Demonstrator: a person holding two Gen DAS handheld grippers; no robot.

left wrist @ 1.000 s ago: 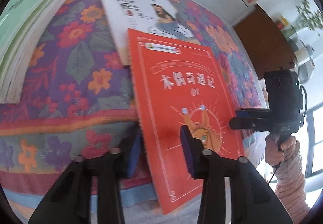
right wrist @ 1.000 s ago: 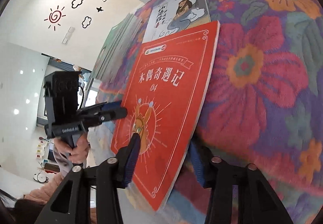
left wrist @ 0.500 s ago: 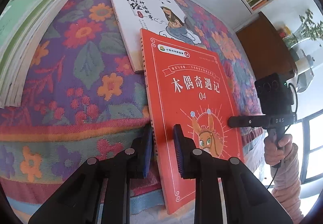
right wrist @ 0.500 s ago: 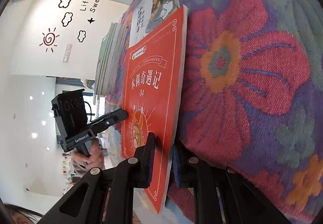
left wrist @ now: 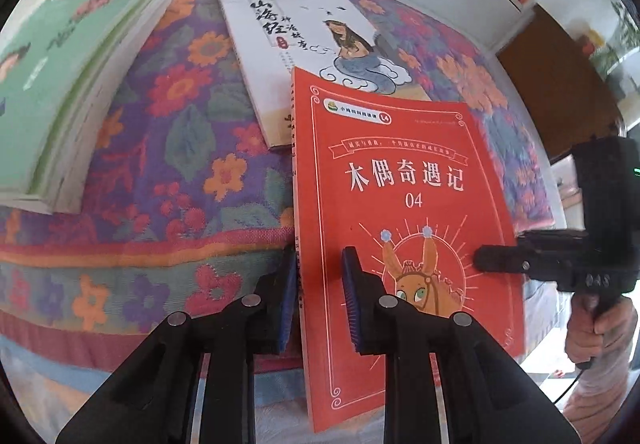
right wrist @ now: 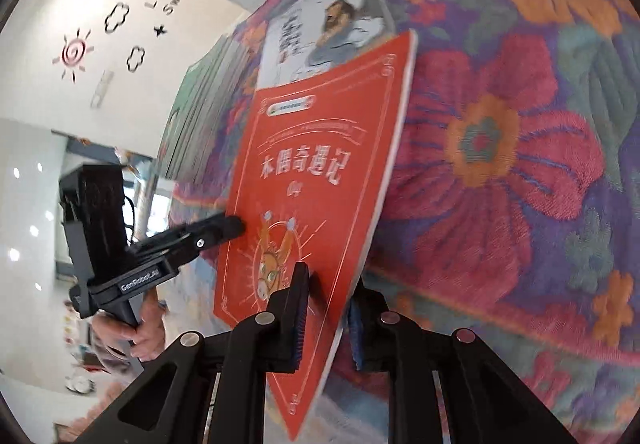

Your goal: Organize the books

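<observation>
left wrist: my left gripper [left wrist: 318,296] is clamped on the red book [left wrist: 400,212] at its spine, over the floral cloth [left wrist: 160,172]. right wrist: my right gripper [right wrist: 326,314], jaws opening, straddles its opposite edge to level it.

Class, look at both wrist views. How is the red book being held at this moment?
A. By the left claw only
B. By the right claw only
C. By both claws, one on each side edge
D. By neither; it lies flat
C: the left claw pinches the red book at its spine edge, and the right claw clamps the opposite edge.
</observation>
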